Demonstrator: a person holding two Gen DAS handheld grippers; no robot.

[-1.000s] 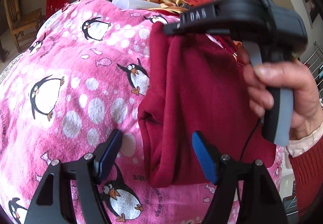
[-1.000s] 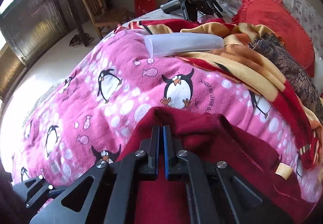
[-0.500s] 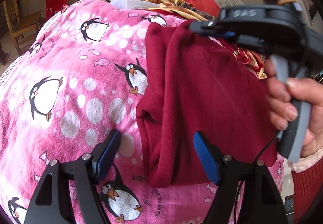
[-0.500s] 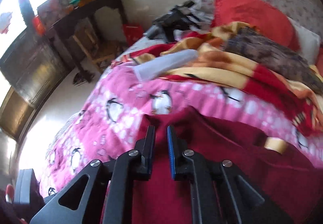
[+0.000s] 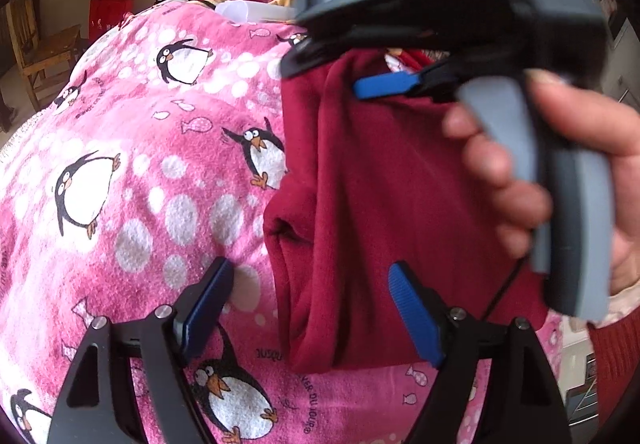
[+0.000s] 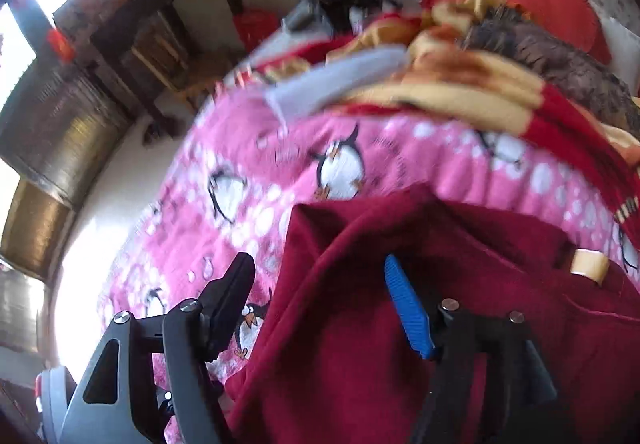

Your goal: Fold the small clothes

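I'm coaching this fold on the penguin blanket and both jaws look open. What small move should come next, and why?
Probably close the left gripper on the near edge of the maroon garment to start the next fold. Its jaws straddle that bunched edge without pinching it, and the right gripper has just been opening and grips nothing, its jaws standing wide at the cloth's far corner, so the garment lies loose on the blanket.

Left gripper [image 5: 308,308] jaws spread over maroon garment [image 5: 380,203] near edge on penguin blanket [image 5: 120,143]; right gripper [image 5: 384,83] released, above far edge.
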